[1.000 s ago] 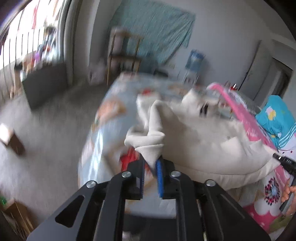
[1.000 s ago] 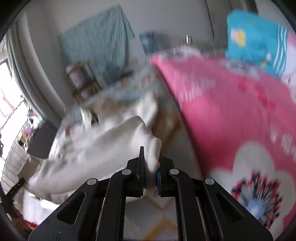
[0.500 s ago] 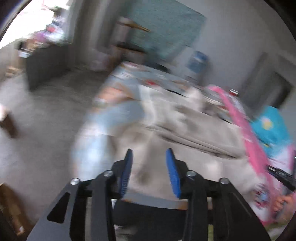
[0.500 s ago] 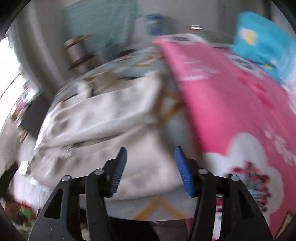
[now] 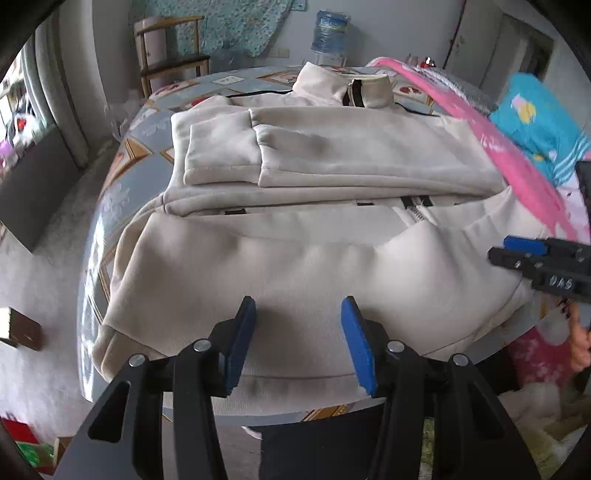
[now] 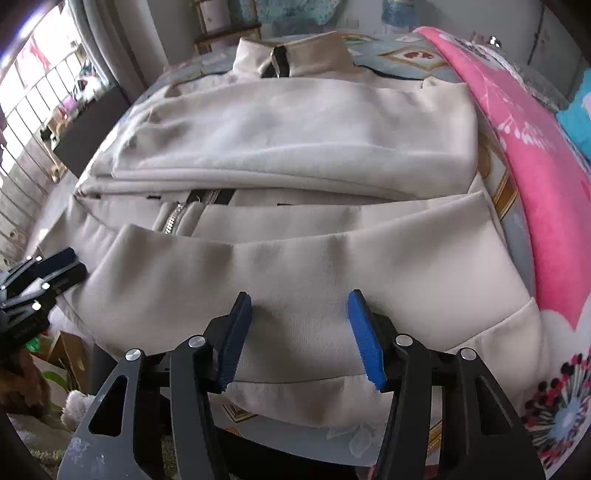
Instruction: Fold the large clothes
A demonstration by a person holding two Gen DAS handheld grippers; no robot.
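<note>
A cream-coloured fleece zip jacket [image 5: 314, 192] lies spread over a round counter with a pale blue and tan patterned cloth [image 5: 122, 177]. Its stand-up collar [image 5: 347, 88] points toward the far edge, both sleeves are folded across the chest, and the lower hem has been turned up over the body so that its folded edge runs just short of the silver zipper [image 6: 173, 218].

The left gripper [image 5: 298, 334] hovers over the near, left part of that turned-up hem panel. Its blue-padded fingers [image 5: 242, 339] are spread and are widening slightly; only the flat cloth below shows in the gap between them, and no fold is pinched. Whether the tips touch the fabric cannot be told.

The right gripper [image 6: 300, 330] hovers over the near, right part of the same panel. Its blue fingers [image 6: 364, 336] are also apart but are drawing together, again with only the flat surface of the jacket seen between them and nothing gripped.

Each gripper shows at the edge of the other's view, so the two stand side by side along the near edge of the garment.

Along the right side of the jacket a pink floral blanket [image 6: 535, 166] lies just beside it, and a wooden chair [image 5: 170, 51] and a blue water bottle [image 5: 328, 31] stand beyond the counter.
</note>
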